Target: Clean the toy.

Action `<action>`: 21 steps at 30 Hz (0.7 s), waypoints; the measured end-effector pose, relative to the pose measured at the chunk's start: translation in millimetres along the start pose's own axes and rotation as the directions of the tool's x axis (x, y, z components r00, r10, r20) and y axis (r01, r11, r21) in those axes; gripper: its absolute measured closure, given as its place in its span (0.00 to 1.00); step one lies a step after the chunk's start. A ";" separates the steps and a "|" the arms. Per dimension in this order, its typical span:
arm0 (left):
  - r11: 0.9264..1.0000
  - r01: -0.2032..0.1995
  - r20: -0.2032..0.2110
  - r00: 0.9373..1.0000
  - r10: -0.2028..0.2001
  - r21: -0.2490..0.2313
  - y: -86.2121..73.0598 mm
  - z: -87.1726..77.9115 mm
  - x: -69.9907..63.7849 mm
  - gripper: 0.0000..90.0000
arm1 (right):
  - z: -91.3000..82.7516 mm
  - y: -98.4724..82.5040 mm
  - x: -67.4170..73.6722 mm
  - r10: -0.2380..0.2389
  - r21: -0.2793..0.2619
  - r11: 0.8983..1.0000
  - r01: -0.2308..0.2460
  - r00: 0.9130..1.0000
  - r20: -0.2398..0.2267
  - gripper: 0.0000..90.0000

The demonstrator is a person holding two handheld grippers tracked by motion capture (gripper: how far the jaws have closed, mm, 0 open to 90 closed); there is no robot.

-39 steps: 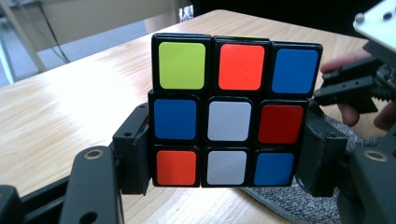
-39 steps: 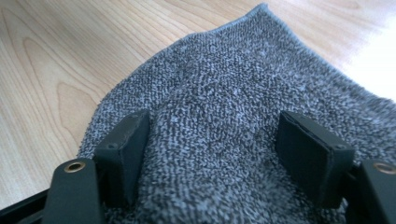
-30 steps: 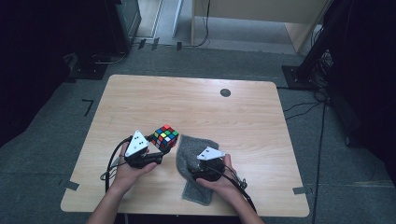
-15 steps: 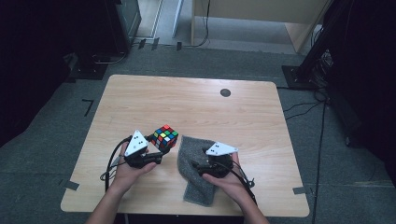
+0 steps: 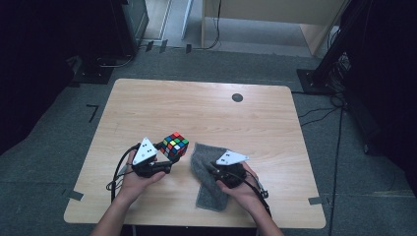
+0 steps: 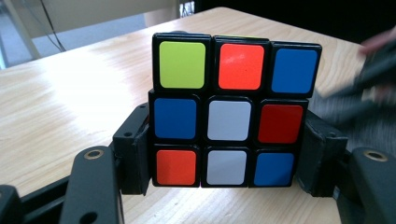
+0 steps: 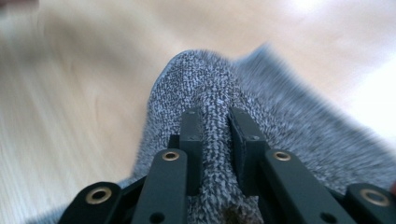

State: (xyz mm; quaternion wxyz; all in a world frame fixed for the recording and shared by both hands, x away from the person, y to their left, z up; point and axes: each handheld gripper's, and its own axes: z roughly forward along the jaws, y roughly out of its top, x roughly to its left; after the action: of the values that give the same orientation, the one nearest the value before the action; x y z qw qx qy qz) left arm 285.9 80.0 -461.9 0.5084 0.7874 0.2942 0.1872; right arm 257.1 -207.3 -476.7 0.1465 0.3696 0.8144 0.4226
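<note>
A scrambled puzzle cube [image 5: 174,145] [image 6: 229,114] is held just above the table, with my left gripper [image 5: 164,156] [image 6: 224,154] shut on its two sides. To its right lies a grey knitted cloth [image 5: 209,177] [image 7: 219,93]. My right gripper [image 5: 215,169] [image 7: 215,135] has just been closing and now pinches a raised fold of that cloth between its pads. The fold bulges up past the fingertips in the right gripper view.
The wooden table [image 5: 196,113] carries a round dark grommet [image 5: 237,97] at its far right. Cables trail from both grippers toward the near edge. Dark floor, stands and a cabinet surround the table.
My right gripper has shifted slightly up and to the right, and its jaws have closed onto the cloth, bunching it up. The left gripper and cube have stayed put.
</note>
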 end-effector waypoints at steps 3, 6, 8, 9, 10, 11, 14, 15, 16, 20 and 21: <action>1.000 -0.019 0.009 1.000 0.018 0.007 0.0 1.7 -3.5 0.37 | -20.8 9.2 -1.9 0.021 -0.134 0.991 -0.014 0.999 0.045 0.88; 1.000 -0.022 0.017 1.000 0.022 0.009 0.1 2.7 -5.2 0.37 | -36.0 13.5 -0.8 0.040 -0.264 0.964 -0.024 0.998 0.053 0.87; 1.000 -0.023 0.016 1.000 0.022 0.013 -0.1 3.0 -5.3 0.37 | -32.2 12.8 -3.4 0.029 -0.220 0.975 -0.016 0.998 0.056 0.84; 1.000 -0.022 0.015 1.000 0.022 0.013 -0.1 2.9 -5.2 0.37 | -26.7 10.8 -6.4 0.025 -0.170 0.985 -0.017 0.999 0.047 0.82; 1.000 -0.021 0.015 1.000 0.021 0.012 0.0 2.8 -5.0 0.37 | -21.3 7.6 -8.9 0.027 -0.125 0.992 -0.020 0.998 0.052 0.78; 1.000 -0.020 0.015 1.000 0.020 0.011 0.1 2.5 -4.6 0.37 | -16.8 4.3 -11.8 0.034 -0.091 0.995 -0.029 0.998 0.054 0.72; 1.000 -0.018 0.012 1.000 0.018 0.008 0.3 1.8 -3.5 0.37 | -15.1 1.6 -17.1 0.063 -0.107 0.992 -0.060 0.998 0.026 0.54; 1.000 -0.018 0.012 1.000 0.018 0.009 0.1 1.8 -3.3 0.37 | -16.9 3.0 -17.1 0.061 -0.130 0.990 -0.058 0.998 0.017 0.45; 1.000 -0.017 0.012 1.000 0.017 0.011 -0.1 2.1 -3.1 0.37 | -17.7 4.2 -16.3 0.055 -0.140 0.989 -0.053 0.998 0.011 0.40; 1.000 -0.022 0.019 1.000 0.022 0.019 -0.6 3.7 -5.2 0.37 | -6.1 0.2 -12.5 -0.024 -0.080 0.997 0.022 1.000 -0.014 0.22; 1.000 -0.024 0.021 1.000 0.023 0.019 -0.5 3.7 -5.8 0.37 | -0.6 -1.9 -12.7 -0.035 -0.047 0.998 0.034 0.999 -0.031 0.18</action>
State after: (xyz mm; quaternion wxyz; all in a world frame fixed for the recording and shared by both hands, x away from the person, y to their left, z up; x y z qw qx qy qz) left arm 283.5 73.8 -463.8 0.5018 0.7974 0.2813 0.1822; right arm 264.5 -217.5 -478.9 0.1493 0.3453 0.8128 0.4447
